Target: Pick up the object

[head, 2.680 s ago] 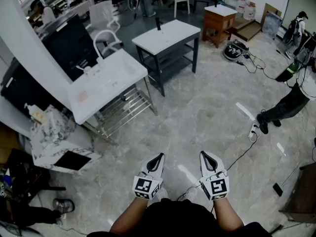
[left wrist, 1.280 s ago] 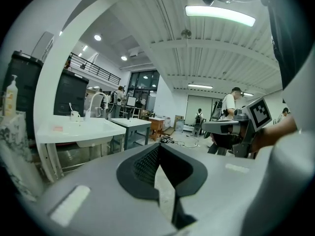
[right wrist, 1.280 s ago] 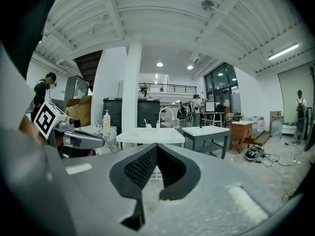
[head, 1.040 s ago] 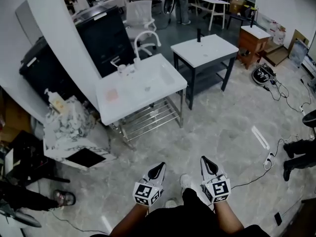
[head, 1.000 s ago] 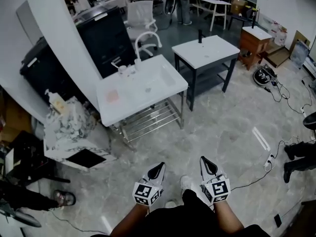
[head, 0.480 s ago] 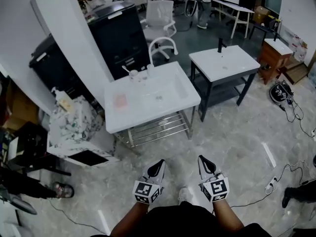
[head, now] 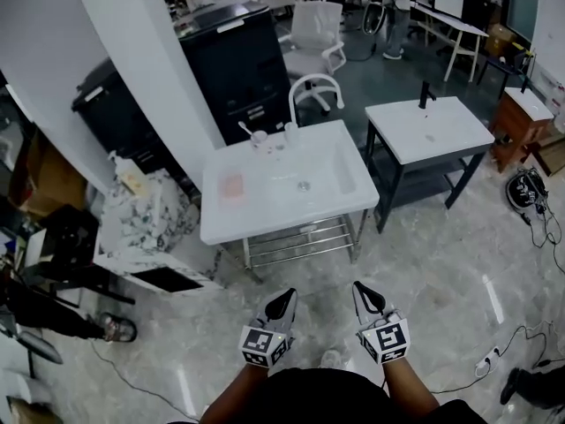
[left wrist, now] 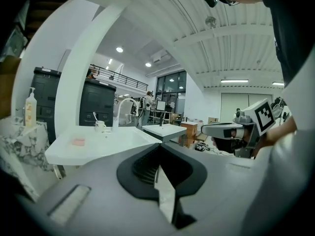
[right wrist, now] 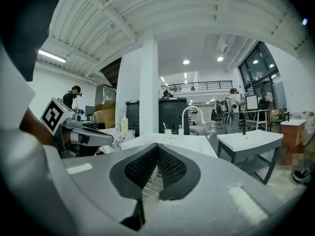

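Observation:
A white sink table (head: 265,223) stands ahead of me on a metal frame. On its top lie a small pink object (head: 230,185) and two cups (head: 259,137) beside a curved faucet (head: 309,85). The pink object (left wrist: 78,142) also shows in the left gripper view. My left gripper (head: 281,300) and right gripper (head: 365,294) hang low over the floor, well short of the table. Both are shut and hold nothing. In their own views the left gripper (left wrist: 158,147) and the right gripper (right wrist: 156,146) have their tips together.
A second white sink on a dark frame (head: 441,135) stands to the right. Behind are a black cabinet (head: 238,60), a white column (head: 141,51) and a white chair (head: 313,47). A marble-patterned box (head: 141,228) sits left of the table. A power strip (head: 484,367) lies on the floor.
The white sink table has come nearer and more to the centre of the head view. Both grippers stay shut in the same low place before me.

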`<state>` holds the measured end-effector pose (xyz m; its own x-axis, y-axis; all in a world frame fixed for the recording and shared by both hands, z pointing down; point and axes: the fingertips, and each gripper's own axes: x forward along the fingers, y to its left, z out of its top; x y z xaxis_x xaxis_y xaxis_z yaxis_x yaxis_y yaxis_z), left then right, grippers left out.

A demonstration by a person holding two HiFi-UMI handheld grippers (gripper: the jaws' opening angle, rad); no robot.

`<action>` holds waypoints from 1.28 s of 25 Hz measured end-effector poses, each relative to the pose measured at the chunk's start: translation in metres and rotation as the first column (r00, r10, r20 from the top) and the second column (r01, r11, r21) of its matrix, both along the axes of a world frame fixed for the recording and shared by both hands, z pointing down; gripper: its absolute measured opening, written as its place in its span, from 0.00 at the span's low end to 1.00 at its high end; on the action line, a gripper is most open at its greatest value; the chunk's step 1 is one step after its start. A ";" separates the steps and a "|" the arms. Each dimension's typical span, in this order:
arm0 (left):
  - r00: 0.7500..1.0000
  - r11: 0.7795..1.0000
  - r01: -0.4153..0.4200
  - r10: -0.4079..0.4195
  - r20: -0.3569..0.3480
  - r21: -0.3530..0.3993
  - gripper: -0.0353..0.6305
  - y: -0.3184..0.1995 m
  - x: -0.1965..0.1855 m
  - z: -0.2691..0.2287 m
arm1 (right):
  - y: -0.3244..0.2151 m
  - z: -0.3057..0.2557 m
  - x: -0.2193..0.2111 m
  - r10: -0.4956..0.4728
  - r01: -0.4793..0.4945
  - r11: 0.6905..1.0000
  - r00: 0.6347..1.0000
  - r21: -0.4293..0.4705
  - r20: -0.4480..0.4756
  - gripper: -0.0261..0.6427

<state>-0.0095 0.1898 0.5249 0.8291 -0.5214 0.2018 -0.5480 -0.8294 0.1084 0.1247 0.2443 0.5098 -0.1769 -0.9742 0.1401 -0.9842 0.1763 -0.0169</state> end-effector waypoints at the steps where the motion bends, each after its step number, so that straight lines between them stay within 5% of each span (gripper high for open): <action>1: 1.000 1.000 0.011 -0.011 0.001 -0.002 0.08 -0.003 0.000 0.000 | -0.004 0.000 0.001 -0.009 0.009 1.000 1.000 0.000 -0.005 0.04; 10: 0.989 0.990 0.124 -0.128 -0.069 -0.064 0.08 -0.045 -0.015 -0.011 | -0.047 -0.005 -0.011 -0.123 0.123 0.992 0.992 -0.005 0.001 0.04; 32: 0.974 0.976 0.217 -0.217 -0.064 -0.020 0.08 -0.233 -0.070 -0.012 | -0.243 -0.006 -0.073 -0.197 0.196 0.979 0.980 -0.063 -0.009 0.04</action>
<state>-0.0798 -0.0435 0.5132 0.7080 -0.6881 0.1586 -0.7062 -0.6898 0.1596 0.0515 0.0015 0.5036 -0.3612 -0.9102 0.2024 -0.9307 0.3652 -0.0186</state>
